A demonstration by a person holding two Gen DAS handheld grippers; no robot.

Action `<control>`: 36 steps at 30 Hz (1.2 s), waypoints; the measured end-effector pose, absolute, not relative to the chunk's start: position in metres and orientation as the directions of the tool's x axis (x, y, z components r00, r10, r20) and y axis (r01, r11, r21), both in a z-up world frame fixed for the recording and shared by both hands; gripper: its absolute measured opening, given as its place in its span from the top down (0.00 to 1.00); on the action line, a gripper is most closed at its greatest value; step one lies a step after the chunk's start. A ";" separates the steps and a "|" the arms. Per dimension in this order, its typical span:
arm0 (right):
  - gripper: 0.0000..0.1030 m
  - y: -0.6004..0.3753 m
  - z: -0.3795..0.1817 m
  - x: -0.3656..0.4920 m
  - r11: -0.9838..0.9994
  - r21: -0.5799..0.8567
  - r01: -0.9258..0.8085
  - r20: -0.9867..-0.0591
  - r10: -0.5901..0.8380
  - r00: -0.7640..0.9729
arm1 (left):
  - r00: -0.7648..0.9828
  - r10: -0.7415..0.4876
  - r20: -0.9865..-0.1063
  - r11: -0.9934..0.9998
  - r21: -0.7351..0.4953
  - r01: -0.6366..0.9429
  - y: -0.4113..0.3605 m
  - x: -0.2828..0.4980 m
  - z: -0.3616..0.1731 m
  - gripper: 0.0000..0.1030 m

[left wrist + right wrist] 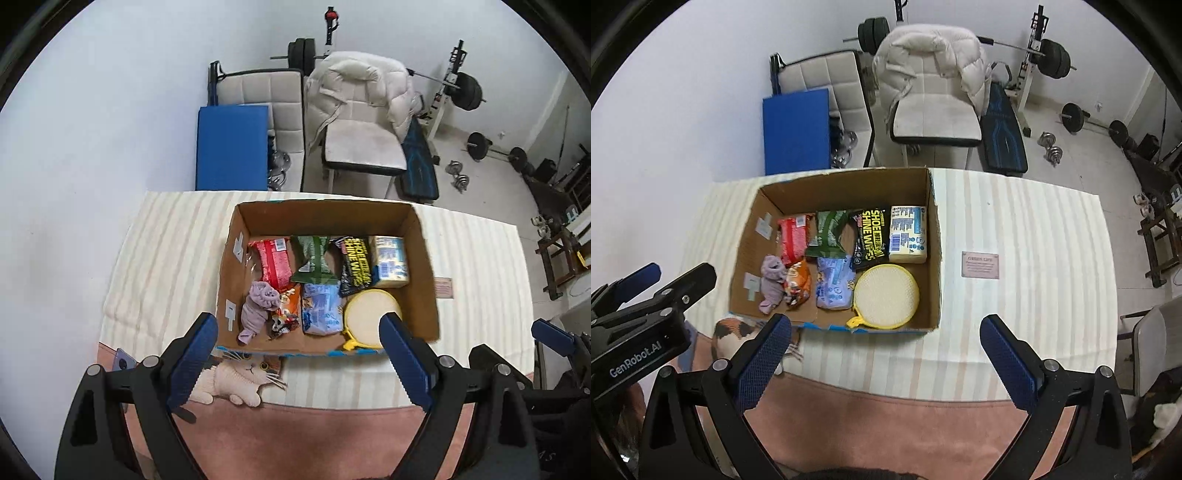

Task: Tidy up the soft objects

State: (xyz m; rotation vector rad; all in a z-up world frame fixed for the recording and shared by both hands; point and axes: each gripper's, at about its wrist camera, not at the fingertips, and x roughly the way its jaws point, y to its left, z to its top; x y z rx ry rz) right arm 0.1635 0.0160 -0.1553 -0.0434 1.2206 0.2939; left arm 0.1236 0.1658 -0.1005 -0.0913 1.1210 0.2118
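Note:
An open cardboard box [424, 266] [932, 206] stands on a striped cloth. Inside lie a red packet [274, 263] [793, 236], a green packet [312, 258] [827, 232], a black shoe-wipes pack [354, 264] [871, 236], a cream block pack [389, 260] [908, 234], a lilac sock [258, 304] [772, 280], an orange packet [286, 314] [798, 284], a blue wipes pack [320, 308] [833, 282] and a round yellow sponge [369, 317] [886, 295]. My left gripper [299, 354] is open and empty at the box's near edge. My right gripper [886, 362] is open and empty, nearer than the box.
A cat-print on the pink cloth [243, 373] lies just before the box. A purple phone [123, 356] is at the left. A small label [980, 264] sits on the cloth right of the box. Chairs [934, 110], a blue mat [232, 144] and weights stand behind the table.

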 end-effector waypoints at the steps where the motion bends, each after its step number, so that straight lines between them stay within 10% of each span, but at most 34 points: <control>1: 0.00 0.014 -0.149 0.158 0.962 0.125 -0.243 -0.926 0.201 0.320 | 0.421 0.120 -0.899 0.977 0.032 -0.212 0.164 0.119 -0.096 0.13; 36: 0.00 -0.021 -0.029 0.063 0.962 0.054 -0.267 -0.825 0.194 0.531 | 0.551 0.135 -0.824 0.971 -0.002 -0.241 0.140 0.033 -0.015 0.05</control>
